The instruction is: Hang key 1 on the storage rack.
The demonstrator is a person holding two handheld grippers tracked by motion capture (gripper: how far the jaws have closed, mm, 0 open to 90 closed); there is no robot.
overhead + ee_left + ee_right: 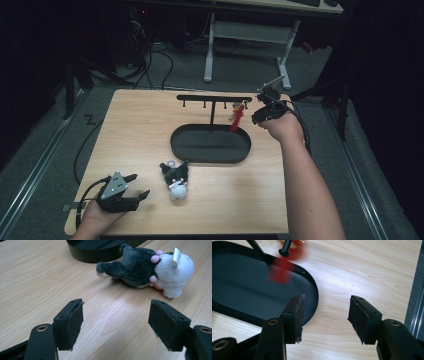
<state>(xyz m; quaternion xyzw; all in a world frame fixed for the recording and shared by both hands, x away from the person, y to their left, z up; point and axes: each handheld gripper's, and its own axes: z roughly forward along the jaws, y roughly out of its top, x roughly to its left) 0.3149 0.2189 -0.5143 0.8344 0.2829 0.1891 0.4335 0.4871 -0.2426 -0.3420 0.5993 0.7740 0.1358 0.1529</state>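
We see the plush toy lying on the counter near the oval tray, dark head toward it. Both grippers, left and right, have fingers spread, empty.

Wood-grain table w/ slight sheen; fluffy plush toy; smooth matt-black tray.

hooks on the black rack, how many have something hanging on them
1: a red tassel charm hangs from a hook near the right end of the rack's bar; the other hooks look bare.
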